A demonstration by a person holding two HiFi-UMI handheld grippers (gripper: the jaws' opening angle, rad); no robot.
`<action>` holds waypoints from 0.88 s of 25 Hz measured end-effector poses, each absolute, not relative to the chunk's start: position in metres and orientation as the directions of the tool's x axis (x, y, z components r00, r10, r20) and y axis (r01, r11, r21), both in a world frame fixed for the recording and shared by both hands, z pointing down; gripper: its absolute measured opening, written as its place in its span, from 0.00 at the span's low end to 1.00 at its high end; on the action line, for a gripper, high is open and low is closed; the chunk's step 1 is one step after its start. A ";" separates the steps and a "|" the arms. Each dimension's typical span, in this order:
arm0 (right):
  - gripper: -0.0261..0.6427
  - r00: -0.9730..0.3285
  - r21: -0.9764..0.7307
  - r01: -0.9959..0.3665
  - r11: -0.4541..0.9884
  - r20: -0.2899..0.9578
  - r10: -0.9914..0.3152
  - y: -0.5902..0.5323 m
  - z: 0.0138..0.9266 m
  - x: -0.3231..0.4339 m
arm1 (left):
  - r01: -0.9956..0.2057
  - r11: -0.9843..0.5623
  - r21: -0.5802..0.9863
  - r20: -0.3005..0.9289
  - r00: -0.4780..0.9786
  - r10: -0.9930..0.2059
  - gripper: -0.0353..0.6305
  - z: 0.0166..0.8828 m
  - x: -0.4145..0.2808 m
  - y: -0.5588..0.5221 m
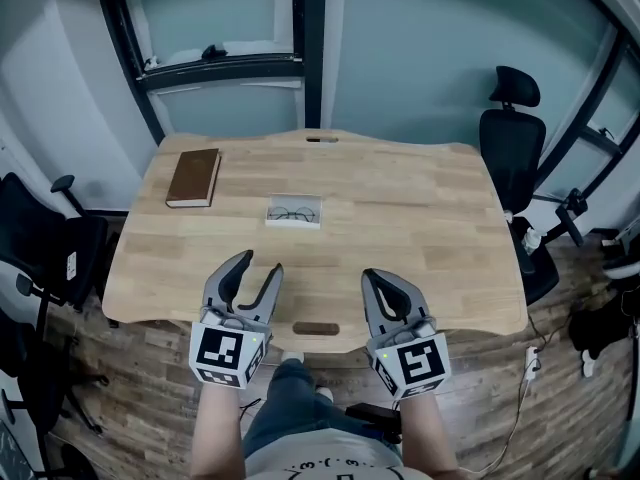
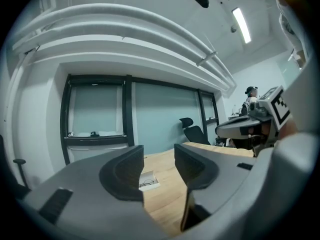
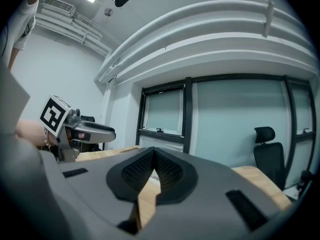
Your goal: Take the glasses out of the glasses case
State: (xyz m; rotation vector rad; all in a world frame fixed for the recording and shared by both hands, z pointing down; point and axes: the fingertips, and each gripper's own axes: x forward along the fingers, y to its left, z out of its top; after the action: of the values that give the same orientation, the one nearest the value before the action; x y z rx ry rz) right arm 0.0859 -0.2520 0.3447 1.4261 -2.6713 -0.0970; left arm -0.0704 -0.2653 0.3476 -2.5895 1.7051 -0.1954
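A pair of dark-rimmed glasses [image 1: 292,212] lies in a small white open case [image 1: 294,223] near the middle of the wooden table [image 1: 420,228]. The left gripper view shows the same white case [image 2: 149,180] through the gap between the jaws. My left gripper [image 1: 260,264] [image 2: 159,156] hovers over the table's near edge, open and empty, well short of the case. My right gripper [image 1: 378,278] [image 3: 153,156] hangs beside it at the same edge, shut with nothing in it. Both point level toward the far side of the table.
A brown flat book-like object [image 1: 192,178] lies at the table's far left. A black office chair [image 1: 512,138] stands off the right end and another black chair [image 1: 40,248] at the left. A dark slot [image 1: 316,328] sits in the near edge, between the grippers.
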 end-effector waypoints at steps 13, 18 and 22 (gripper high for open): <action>0.06 -0.453 0.103 -0.875 0.473 0.169 -0.875 -0.384 0.379 0.084 | -0.815 -0.548 -0.187 0.290 0.487 -0.824 0.30 0.410 -0.088 -0.420; 0.06 -0.420 0.097 -0.887 0.452 0.236 -0.876 -0.424 0.402 0.074 | -0.704 -0.678 -0.212 0.448 0.546 -0.708 0.31 0.457 -0.088 -0.470; 0.06 -0.393 0.090 -0.897 0.434 0.287 -0.873 -0.444 0.423 0.071 | -0.592 -0.779 -0.209 0.560 0.580 -0.591 0.31 0.496 -0.081 -0.494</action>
State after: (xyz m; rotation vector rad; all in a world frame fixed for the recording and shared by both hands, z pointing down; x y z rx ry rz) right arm 0.0714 -0.4442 0.4226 1.5270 -2.3991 0.1139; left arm -0.0812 -0.4937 0.4959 -2.7930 1.0454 -0.9899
